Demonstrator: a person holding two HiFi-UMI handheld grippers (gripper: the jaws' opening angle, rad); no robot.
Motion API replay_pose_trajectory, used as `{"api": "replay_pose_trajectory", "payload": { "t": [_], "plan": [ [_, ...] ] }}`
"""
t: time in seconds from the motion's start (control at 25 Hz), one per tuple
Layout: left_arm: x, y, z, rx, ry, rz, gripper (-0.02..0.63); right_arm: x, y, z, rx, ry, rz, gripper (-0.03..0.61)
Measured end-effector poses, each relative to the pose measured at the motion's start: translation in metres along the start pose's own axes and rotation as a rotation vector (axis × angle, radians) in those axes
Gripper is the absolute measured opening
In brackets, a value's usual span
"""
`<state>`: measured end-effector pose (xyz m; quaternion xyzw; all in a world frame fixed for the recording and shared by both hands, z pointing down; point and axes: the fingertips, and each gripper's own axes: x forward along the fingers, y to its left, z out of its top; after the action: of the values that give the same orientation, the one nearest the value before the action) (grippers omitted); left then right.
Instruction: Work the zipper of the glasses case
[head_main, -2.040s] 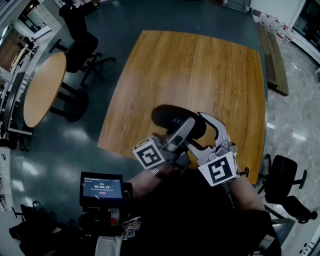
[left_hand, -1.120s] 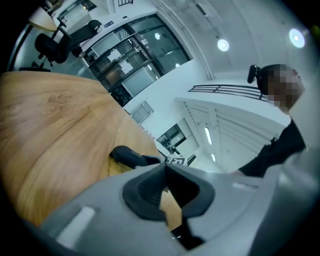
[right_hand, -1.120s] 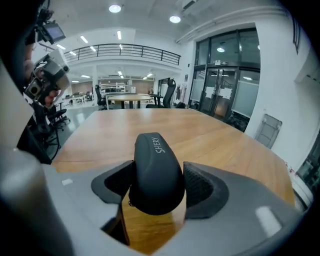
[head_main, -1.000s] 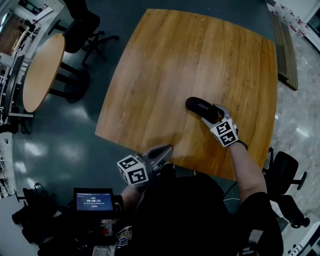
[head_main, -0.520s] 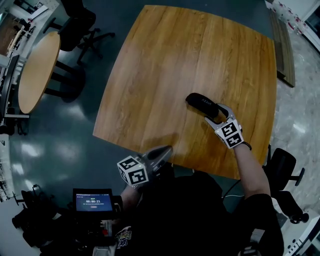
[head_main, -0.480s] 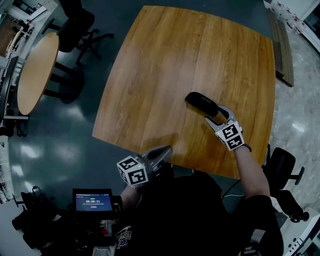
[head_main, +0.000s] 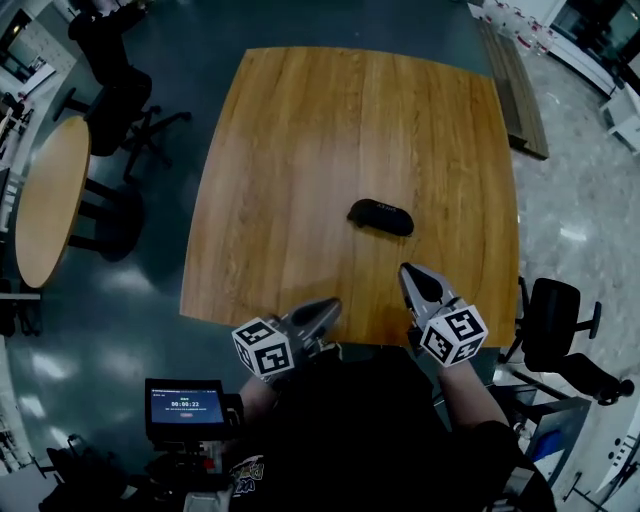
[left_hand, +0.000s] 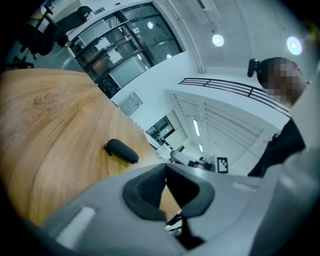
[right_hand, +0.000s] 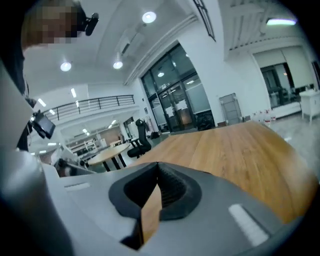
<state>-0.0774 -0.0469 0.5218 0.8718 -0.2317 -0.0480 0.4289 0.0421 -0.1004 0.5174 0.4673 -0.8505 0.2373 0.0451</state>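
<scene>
Reading both grippers clear of the work.

Glasses case (head_main: 380, 216): black, oblong, lying flat on the wooden surface (head_main: 300, 150). In the head view it sits a little toward 4 o'clock from the surface's middle, long axis roughly 9 to 3. Nothing touches it. It looks closed, but the zipper is too small to make out.

Left gripper (head_main: 328, 304): tips over the near edge of the surface, at 7 o'clock from the case and well apart from it. Jaws are together, pads meeting, nothing between them. In the left gripper view the case (left_hand: 121, 151) lies out on the wood at 10 o'clock from the jaw tips.

Right gripper (head_main: 406, 272): at 5 o'clock from the case, near it but apart, tips pointing toward 11 o'clock. Jaws have just closed; pads meet and nothing is held. The right gripper view shows wood beyond the tips.

Surroundings, head view:
- Round table (head_main: 50, 200) at 9 o'clock of the surface.
- Office chair (head_main: 115, 100) at 10 o'clock.
- Second chair (head_main: 560, 330) at 4 o'clock.
- Small lit screen (head_main: 185, 403) at 7 o'clock, beside the person's body.
</scene>
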Motion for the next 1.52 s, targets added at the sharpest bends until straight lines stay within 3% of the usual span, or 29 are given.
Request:
{"api": "replay_pose_trajectory", "payload": {
  "t": [0.16, 0.32, 0.48, 0.72, 1.2, 1.52],
  "plan": [
    [0.001, -0.006, 0.001, 0.052, 0.074, -0.058, -0.002, -0.017, 0.058, 0.002, 0.094, -0.042, 0.016, 0.005],
    [0.012, -0.027, -0.005, 0.086, 0.13, -0.132, -0.002, -0.036, 0.085, 0.002, 0.049, -0.07, 0.008, 0.005],
    [0.02, -0.054, -0.013, 0.132, 0.122, -0.155, -0.002, -0.061, 0.086, 0.006, 0.039, -0.103, 0.008, 0.005],
    [0.007, -0.082, -0.036, 0.14, 0.074, -0.105, -0.002, -0.104, 0.1, 0.009, 0.034, -0.154, 0.017, 0.005],
    [-0.023, -0.166, -0.143, 0.181, 0.028, -0.014, -0.002, -0.214, 0.129, -0.062, 0.085, -0.143, 0.095, 0.005],
    [-0.052, -0.171, -0.154, 0.165, 0.005, 0.016, -0.002, -0.229, 0.152, -0.072, 0.105, -0.16, 0.108, 0.005]
  ]
}}
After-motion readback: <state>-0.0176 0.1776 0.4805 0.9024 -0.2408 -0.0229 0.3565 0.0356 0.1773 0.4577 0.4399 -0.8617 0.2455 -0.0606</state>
